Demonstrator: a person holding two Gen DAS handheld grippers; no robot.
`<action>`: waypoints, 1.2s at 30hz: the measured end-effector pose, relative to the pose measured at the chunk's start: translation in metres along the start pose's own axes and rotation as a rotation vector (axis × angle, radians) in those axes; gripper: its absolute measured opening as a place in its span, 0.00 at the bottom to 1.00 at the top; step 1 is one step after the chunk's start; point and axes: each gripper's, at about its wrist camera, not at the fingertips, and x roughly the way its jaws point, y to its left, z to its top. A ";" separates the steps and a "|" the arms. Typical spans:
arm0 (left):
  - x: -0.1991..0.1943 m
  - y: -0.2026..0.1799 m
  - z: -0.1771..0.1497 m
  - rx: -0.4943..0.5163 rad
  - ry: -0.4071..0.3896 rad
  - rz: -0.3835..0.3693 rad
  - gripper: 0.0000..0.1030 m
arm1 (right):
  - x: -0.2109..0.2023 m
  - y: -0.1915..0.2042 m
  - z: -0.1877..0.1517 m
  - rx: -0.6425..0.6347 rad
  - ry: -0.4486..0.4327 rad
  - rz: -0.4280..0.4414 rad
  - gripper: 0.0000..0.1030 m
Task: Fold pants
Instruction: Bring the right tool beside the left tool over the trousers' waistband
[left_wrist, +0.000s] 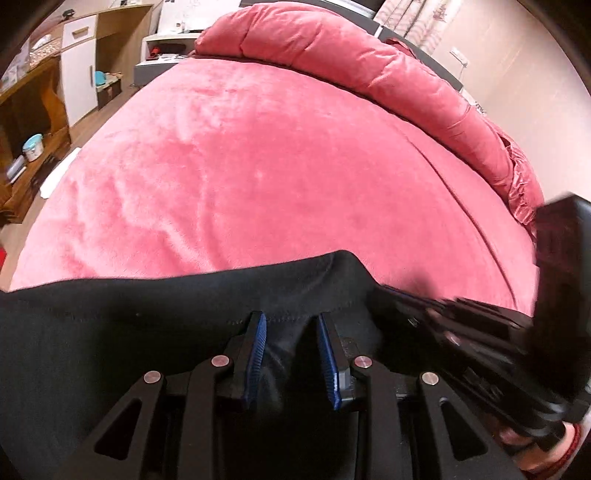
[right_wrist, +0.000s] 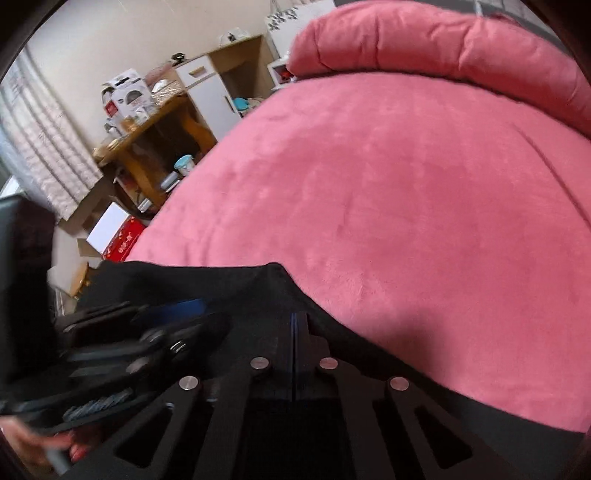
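Note:
Black pants (left_wrist: 147, 332) lie across the near edge of a pink bed (left_wrist: 277, 177). My left gripper (left_wrist: 291, 321) is open, its blue pads (left_wrist: 258, 343) apart over the pants' hem with cloth between them. In the right wrist view the pants (right_wrist: 258, 291) rise to a peak at my right gripper (right_wrist: 294, 321), which is shut on the black cloth. The right gripper shows in the left wrist view (left_wrist: 461, 332) close on the right. The left gripper shows blurred in the right wrist view (right_wrist: 147, 332) on the left.
A rolled pink duvet (left_wrist: 351, 55) lies along the bed's far side. Wooden shelves (left_wrist: 29, 122) and a white cabinet (left_wrist: 77, 74) stand left of the bed. Boxes (right_wrist: 114, 232) sit on the floor by the bed's corner. A curtain (right_wrist: 44, 147) hangs at the left.

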 end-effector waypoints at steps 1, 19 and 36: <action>-0.003 0.000 -0.004 0.002 -0.002 0.012 0.28 | 0.001 -0.001 0.000 -0.001 -0.019 0.006 0.00; -0.071 0.002 -0.085 0.046 -0.068 0.124 0.30 | -0.133 -0.062 -0.092 0.207 -0.174 -0.107 0.34; -0.072 -0.013 -0.095 0.064 -0.064 0.131 0.30 | -0.327 -0.247 -0.268 0.937 -0.458 -0.440 0.47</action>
